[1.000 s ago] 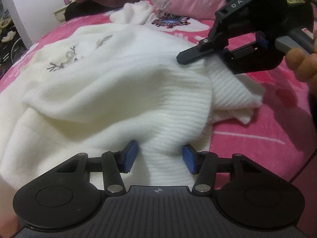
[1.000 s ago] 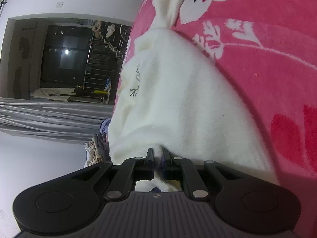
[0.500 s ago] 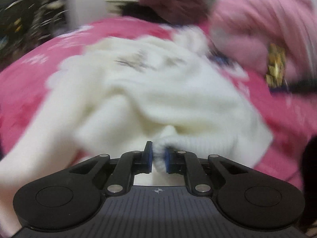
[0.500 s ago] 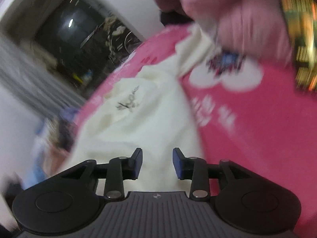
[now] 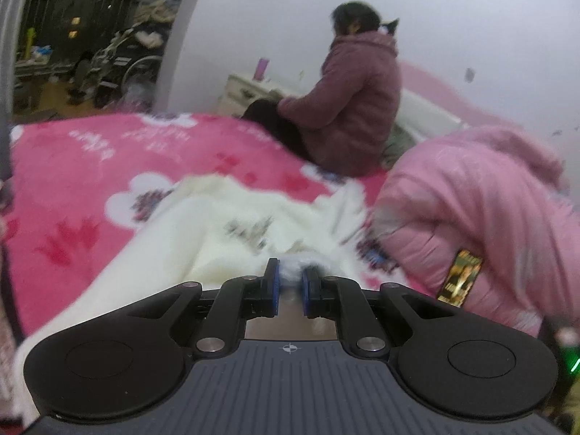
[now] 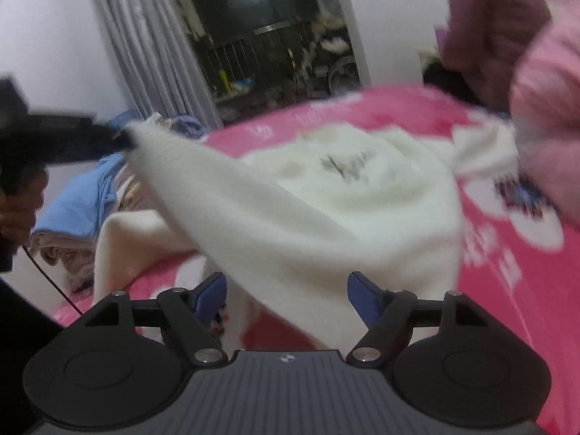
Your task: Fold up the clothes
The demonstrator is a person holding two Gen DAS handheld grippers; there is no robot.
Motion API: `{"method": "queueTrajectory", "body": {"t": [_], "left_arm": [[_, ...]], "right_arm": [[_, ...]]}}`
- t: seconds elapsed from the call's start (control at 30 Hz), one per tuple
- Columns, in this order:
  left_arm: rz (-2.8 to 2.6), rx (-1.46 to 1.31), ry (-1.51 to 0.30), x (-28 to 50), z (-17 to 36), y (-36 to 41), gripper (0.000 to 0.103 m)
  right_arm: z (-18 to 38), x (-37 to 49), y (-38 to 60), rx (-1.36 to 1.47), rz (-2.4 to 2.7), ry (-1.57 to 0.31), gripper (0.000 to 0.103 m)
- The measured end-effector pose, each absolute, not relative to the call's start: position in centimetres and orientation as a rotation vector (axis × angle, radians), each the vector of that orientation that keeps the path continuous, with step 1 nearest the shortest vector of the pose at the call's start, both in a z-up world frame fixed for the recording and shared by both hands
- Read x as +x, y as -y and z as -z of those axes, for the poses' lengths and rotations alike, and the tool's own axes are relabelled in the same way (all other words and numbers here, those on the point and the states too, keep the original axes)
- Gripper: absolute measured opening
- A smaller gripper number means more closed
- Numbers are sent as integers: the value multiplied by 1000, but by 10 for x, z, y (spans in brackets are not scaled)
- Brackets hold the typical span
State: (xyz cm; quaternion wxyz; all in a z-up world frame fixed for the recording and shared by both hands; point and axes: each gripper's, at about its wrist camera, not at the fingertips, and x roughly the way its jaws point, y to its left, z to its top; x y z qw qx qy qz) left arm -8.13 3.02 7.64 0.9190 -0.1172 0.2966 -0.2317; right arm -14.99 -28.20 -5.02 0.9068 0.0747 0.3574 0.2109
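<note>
A white knitted sweater with a small grey motif lies on the pink flowered blanket. My left gripper is shut on a pinch of its fabric. In the right wrist view the same sweater is stretched up to the left, where the left gripper holds its edge raised above the bed. My right gripper stands open wide, with the lifted cloth hanging just ahead of its blue pads and nothing gripped. Both views are motion-blurred.
A pink puffy jacket lies on the bed to the right of the sweater. A person in a mauve jacket sits at the bed's far edge. Blue and other clothes are piled at the left side.
My left gripper went from open around the ribbed hem to shut on it and lifted it. My right gripper let go of the sweater and opened wide.
</note>
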Motion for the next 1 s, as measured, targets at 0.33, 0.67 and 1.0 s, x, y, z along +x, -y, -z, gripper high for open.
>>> {"method": "queueTrajectory", "body": {"t": [0.33,0.67,1.0], "left_arm": [[523,-345,-532,-51,-86,-32,10],[513,-348,-514,-36,-87,-34,10],[495,-334,-505,-35,-85,-34,10]], "right_arm": [[86,-148,286,150,-185,-814,73],[101,-156,308,325,-135,-880,73],[110,-165,334,541,-142,-934,72]]}}
